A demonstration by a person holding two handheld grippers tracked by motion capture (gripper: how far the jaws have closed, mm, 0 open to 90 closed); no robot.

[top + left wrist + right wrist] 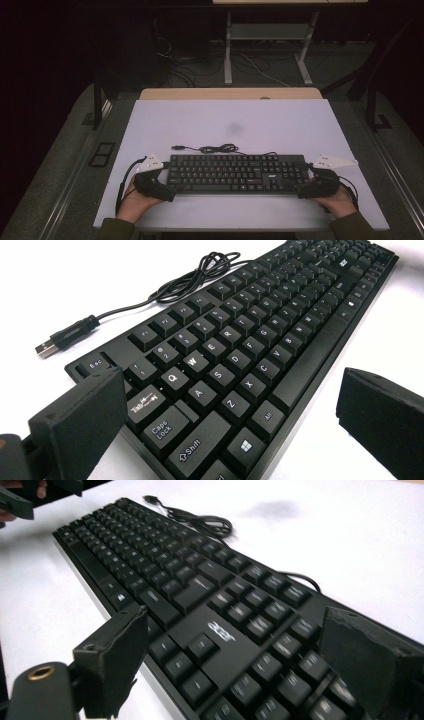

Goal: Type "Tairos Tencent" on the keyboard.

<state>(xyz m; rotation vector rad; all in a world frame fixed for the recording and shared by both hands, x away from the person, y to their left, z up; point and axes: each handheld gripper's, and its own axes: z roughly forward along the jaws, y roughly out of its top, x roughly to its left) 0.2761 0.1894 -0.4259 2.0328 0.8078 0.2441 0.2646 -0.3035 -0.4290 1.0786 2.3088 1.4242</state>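
- Nearest you, your two hands come in at the near edge of the white table (pixel 150 220); your left gripper (pixel 159 184) sits at the keyboard's left end and your right gripper (pixel 311 186) at its right end, so each hand is about equally near its own end.
- The keyboard (pixel 237 173) lies flat on the table toward your side, its long axis running straight across from one gripper to the other; the coming move, as I judge it, turns on this: each end lies directly ahead of a pair of jaws, so a pinch across the short depth of each end is what the layout invites.
- In the left gripper view your jaws stand wide apart, one by the Esc corner and one off the front edge, with the keyboard's left end (pixel 200 405) between them but no pad pressing on it.
- In the right gripper view your jaws are likewise spread wide, straddling the right end (pixel 225 645) without squeezing it; the far pad overlaps the numeric keys, and whether it touches them is hard to tell through the blur.
- Beyond the keyboard, its cable (pixel 217 148) lies coiled loosely just behind the back edge, the USB plug (pixel 177 148) free on the table.
- Farther off, a faint grey smudge (pixel 234 129) marks the table; past the table everything is dark, and the frame of another table (pixel 270 35) is only dimly readable.
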